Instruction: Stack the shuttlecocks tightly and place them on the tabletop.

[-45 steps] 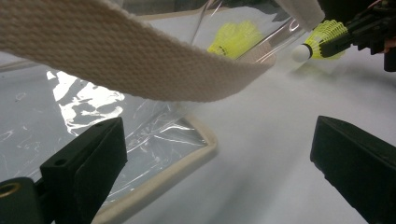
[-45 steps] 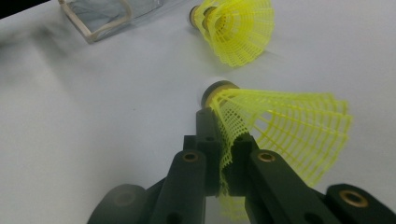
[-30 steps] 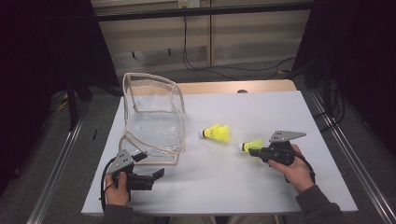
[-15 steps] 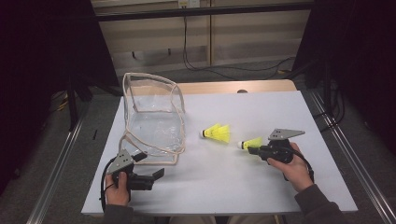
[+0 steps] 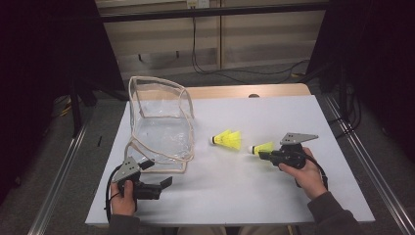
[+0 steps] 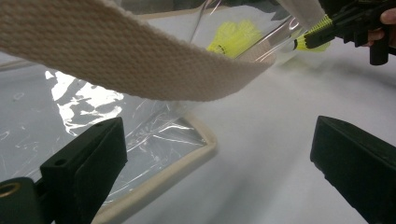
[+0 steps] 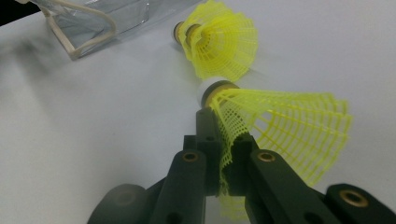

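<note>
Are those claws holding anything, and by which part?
The right claw pinches a yellow shuttlecock by the edge of its mesh skirt. The left claw is open and holds nothing.

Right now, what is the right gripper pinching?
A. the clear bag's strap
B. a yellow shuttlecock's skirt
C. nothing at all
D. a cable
B: in the right gripper view, the right gripper has its jaws closed on the mesh skirt of a yellow shuttlecock; a second shuttlecock lies free on the table beyond it.
</note>
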The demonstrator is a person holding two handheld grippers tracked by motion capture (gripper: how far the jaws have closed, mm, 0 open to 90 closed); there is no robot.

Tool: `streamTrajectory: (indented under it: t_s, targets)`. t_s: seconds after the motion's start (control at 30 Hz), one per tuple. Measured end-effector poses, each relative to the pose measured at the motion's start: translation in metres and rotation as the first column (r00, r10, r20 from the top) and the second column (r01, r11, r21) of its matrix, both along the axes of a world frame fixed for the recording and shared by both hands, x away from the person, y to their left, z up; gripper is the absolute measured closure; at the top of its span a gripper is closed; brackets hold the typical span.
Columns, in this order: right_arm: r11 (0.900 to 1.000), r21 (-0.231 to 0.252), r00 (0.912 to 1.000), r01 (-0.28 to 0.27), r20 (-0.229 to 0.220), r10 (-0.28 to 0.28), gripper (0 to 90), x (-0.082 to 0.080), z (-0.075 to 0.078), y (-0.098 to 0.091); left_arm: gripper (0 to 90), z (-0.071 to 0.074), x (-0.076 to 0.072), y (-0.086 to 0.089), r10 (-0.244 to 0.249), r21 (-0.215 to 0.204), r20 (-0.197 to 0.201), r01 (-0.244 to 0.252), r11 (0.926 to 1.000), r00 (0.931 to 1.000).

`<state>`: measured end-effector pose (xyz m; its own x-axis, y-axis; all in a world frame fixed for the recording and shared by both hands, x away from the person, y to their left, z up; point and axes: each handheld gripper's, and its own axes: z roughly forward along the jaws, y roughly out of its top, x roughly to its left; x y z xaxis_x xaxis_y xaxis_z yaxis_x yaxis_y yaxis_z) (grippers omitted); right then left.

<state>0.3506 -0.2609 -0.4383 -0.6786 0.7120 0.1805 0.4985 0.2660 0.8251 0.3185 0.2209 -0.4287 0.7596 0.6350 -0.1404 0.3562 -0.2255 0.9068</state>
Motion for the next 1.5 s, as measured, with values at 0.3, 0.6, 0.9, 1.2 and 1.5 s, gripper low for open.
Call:
streamTrajectory:
  t_s: [0.3, 0.6, 0.9, 1.2, 1.5]
  targets:
    - [0.9999, -0.014, 1.0, 0.003, 0.009, -0.003, 87.6, 0.003, 0.0, 0.001, 3.6, 0.0, 0.0, 0.0, 0.001, 0.001, -0.002, -0.001, 1.0, 1.0]
    - [0.9998, -0.018, 0.9999, 0.0, 0.011, 0.0, 87.6, 0.007, 0.001, 0.004, 3.7, 0.0, 0.0, 0.0, 0.001, 0.002, -0.002, -0.001, 1.0, 1.0]
    - [0.9999, -0.011, 1.0, 0.006, 0.007, -0.006, 87.6, 0.009, 0.001, 0.004, 3.7, 0.0, 0.0, 0.0, 0.001, 0.004, -0.001, -0.001, 1.0, 1.0]
    - [1.0, -0.006, 0.9999, 0.006, 0.011, -0.006, 87.6, 0.012, 0.001, 0.005, 3.6, -0.001, 0.0, 0.0, 0.0, 0.004, -0.002, 0.0, 1.0, 1.0]
    - [1.0, 0.001, 0.9999, 0.009, 0.009, -0.009, 87.6, 0.013, 0.002, 0.005, 3.7, -0.001, 0.0, 0.0, 0.001, 0.004, -0.003, -0.001, 1.0, 1.0]
